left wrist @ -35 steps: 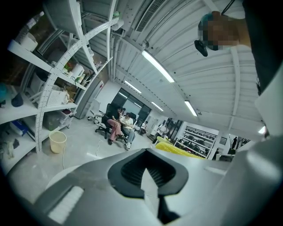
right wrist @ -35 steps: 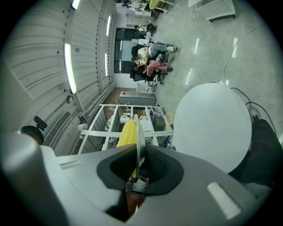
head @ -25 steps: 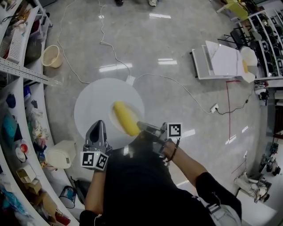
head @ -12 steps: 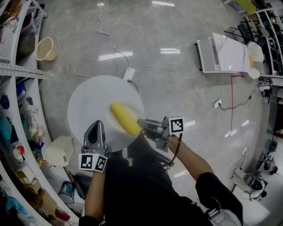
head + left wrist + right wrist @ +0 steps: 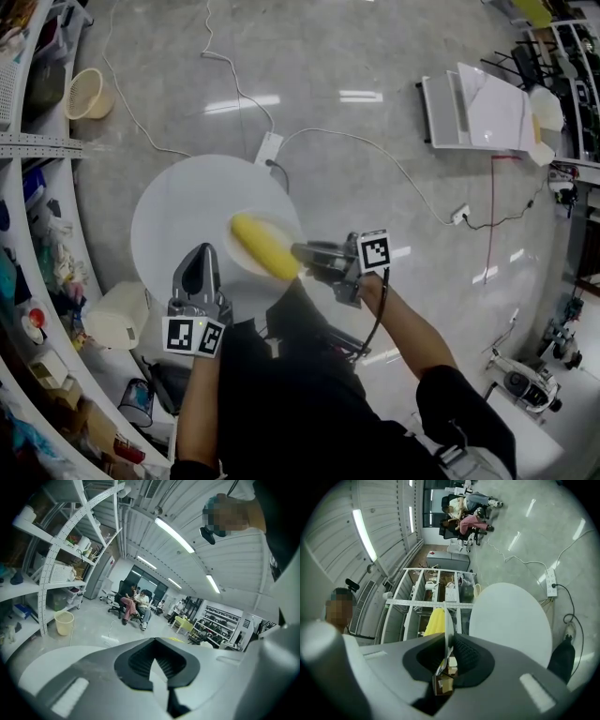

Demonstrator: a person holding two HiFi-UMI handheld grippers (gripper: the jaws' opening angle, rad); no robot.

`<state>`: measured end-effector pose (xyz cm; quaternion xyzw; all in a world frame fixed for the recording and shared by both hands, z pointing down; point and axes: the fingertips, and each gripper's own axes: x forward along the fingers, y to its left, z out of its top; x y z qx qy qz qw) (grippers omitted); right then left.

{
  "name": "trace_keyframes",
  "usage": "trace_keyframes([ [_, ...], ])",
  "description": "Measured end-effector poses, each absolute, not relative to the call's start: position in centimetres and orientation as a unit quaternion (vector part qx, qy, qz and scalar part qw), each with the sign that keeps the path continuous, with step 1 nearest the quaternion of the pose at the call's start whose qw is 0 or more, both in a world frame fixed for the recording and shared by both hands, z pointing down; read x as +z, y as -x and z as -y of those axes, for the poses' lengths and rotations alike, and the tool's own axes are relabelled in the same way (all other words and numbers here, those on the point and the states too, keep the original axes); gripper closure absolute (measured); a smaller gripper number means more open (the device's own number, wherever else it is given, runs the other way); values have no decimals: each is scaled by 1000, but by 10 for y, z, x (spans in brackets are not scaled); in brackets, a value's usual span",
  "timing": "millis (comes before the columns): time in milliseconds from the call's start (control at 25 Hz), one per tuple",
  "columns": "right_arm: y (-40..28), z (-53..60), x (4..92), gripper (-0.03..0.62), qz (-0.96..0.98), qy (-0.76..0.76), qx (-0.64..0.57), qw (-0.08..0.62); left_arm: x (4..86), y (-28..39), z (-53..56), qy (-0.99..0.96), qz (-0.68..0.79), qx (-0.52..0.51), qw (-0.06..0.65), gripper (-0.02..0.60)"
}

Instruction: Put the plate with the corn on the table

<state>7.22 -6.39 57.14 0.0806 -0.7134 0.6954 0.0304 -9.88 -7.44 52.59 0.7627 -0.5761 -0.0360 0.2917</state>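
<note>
Holding item: right gripper [image 5: 305, 253], clenched on the rim of a white plate [image 5: 246, 265]; in the right gripper view the plate [image 5: 446, 620] runs edge-on between the two pads of the gripper [image 5: 447, 639].

Plate contents: one yellow corn cob [image 5: 265, 247], lying across the plate from 10 o'clock to 4 o'clock in the head view; the corn cob [image 5: 435, 620] shows beside the plate edge in the right gripper view.

Plate position: over the 3 to 4 o'clock part of a round white table [image 5: 178, 216], gripped at its own 3 o'clock rim. Whether it rests on the tabletop cannot be told.

Left gripper [image 5: 200, 258]: at the table's 6 o'clock edge, apart from the plate; the left gripper [image 5: 157, 660] has its jaws together with nothing between them.

Surroundings, head view: power strip [image 5: 269, 148] on the floor just past the table's 1 o'clock rim; pale basket [image 5: 82, 94] at 10 o'clock; shelves [image 5: 28, 150] along 9 o'clock.
</note>
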Motion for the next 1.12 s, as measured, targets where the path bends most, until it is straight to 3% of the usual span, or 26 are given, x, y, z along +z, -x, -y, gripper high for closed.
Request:
trace_keyframes([
  [280, -89, 69, 581, 543, 690, -63, 720, 39, 537, 89, 78, -755, 579, -36, 305, 577],
  [760, -110, 64, 506, 543, 659, -15, 752, 3, 538, 86, 86, -745, 593, -44, 304, 577],
  [1120, -124, 68, 498, 548, 693, -53, 716, 59, 534, 84, 82, -744, 594, -49, 302, 577],
])
